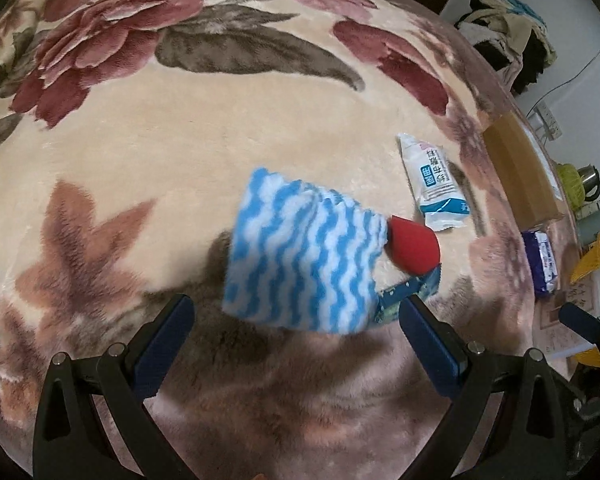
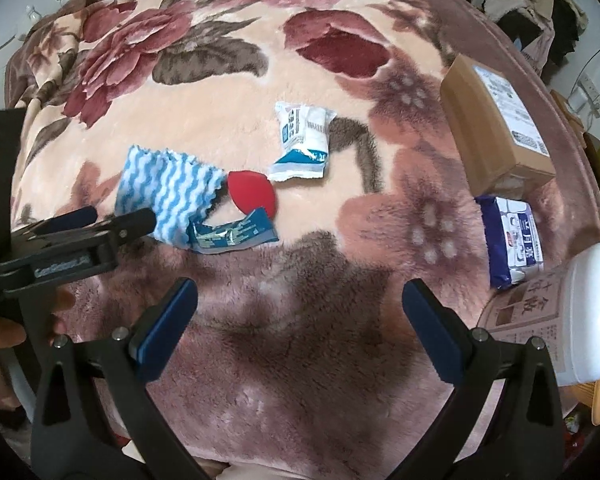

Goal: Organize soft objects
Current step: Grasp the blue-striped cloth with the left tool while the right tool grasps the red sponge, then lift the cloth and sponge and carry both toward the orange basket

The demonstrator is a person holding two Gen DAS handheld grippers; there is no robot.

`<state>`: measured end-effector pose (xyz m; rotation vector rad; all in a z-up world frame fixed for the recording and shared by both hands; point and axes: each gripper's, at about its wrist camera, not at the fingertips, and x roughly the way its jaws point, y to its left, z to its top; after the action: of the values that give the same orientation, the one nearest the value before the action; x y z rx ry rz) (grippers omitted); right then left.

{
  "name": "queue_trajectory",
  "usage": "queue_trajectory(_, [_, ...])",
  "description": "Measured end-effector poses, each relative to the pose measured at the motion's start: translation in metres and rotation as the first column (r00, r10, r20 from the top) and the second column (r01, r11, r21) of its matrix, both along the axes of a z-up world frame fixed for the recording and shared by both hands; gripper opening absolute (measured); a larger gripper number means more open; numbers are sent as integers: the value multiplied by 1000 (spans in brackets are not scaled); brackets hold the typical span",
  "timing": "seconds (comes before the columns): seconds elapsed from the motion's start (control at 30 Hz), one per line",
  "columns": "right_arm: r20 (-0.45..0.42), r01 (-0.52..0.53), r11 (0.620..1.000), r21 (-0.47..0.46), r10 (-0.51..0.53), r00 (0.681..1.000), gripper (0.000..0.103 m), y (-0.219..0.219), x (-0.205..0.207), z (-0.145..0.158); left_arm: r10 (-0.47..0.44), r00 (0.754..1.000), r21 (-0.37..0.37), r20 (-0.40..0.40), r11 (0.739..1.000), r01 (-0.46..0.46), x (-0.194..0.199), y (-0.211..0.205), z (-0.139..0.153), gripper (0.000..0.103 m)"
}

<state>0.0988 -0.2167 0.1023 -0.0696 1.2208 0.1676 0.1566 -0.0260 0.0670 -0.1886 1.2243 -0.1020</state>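
Observation:
A blue-and-white wavy cloth (image 1: 300, 256) (image 2: 168, 196) lies rumpled on the floral blanket (image 1: 180, 152). Against its right edge rests a red teardrop sponge (image 1: 414, 248) (image 2: 252, 192). A blue foil packet (image 1: 410, 292) (image 2: 236, 236) lies partly under the cloth's near corner. Further back is a white sachet (image 1: 432, 180) (image 2: 304, 144). My left gripper (image 1: 296, 316) (image 2: 118, 216) is open, its fingers spread either side of the cloth's near edge, nothing clamped. My right gripper (image 2: 298, 304) is open over bare blanket, short of the objects.
A cardboard box (image 2: 496, 128) and a purple tissue pack (image 2: 512, 236) lie at the blanket's right edge. A white bottle (image 2: 588, 320) stands on printed paper beside them. A yellow basket (image 1: 592, 256) and piled clothes (image 1: 508, 28) sit off the bed. A hand (image 2: 4, 336) holds the left gripper.

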Motion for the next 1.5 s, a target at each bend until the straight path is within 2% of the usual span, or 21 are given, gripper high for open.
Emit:
queue_trajectory(0.27, [-10,4,1000,19,-4,1000,103,-9,16,-12,-2,999,15,-32,1000,3,24,-16,-25,102])
queue_trajectory(0.5, [-12,4,999,55,-3,1000,103,-7,35,-28,26,999,3,-31,1000,-26,36,-11,-41,99])
queue_trajectory(0.6, [-16,-5,998,68,6,1000,103,-4,42,-35,29,999,20,-31,999,-29,38,-7,-43,81])
queue_trajectory(0.67, [-23,-16,996,83,18,1000,103,0,46,-39,23,999,1,-33,1000,-23,36,1,-42,73])
queue_trajectory(0.83, [-31,-50,991,124,55,998,103,14,56,-43,29,999,-33,-23,999,-30,31,20,-30,45])
queue_trajectory(0.93, [-39,-61,989,137,67,997,103,25,62,-47,35,999,-27,-8,999,-36,28,28,-21,39])
queue_trajectory(1.07, [-52,-67,985,161,77,996,101,37,72,-54,43,999,-28,-15,999,-43,26,37,-21,36])
queue_trajectory(1.1, [-55,-61,985,164,71,996,100,38,74,-57,45,999,-33,-20,998,-45,26,40,-23,36])
queue_trajectory(1.17, [-65,-51,984,170,63,996,90,38,77,-60,49,998,-53,-29,997,-50,23,47,-27,36])
queue_trajectory(1.23, [-87,-42,983,178,58,995,73,39,79,-67,51,998,-61,-34,997,-53,23,49,-31,36])
queue_trajectory(1.27, [-97,-40,983,182,58,994,70,39,80,-70,50,998,-62,-36,997,-53,23,48,-32,36])
queue_trajectory(1.3, [-108,-41,981,188,62,992,63,41,80,-74,50,998,-61,-38,997,-52,23,48,-34,36])
queue_trajectory(1.33, [-114,-44,982,186,66,991,49,41,79,-76,50,998,-59,-39,997,-53,22,47,-34,36])
queue_trajectory(1.37, [-115,-48,984,170,68,991,40,42,78,-77,52,998,-58,-41,997,-54,22,46,-34,36])
queue_trajectory(1.5, [-85,-50,984,169,65,994,39,36,73,-69,57,998,-56,-39,997,-59,21,42,-28,29])
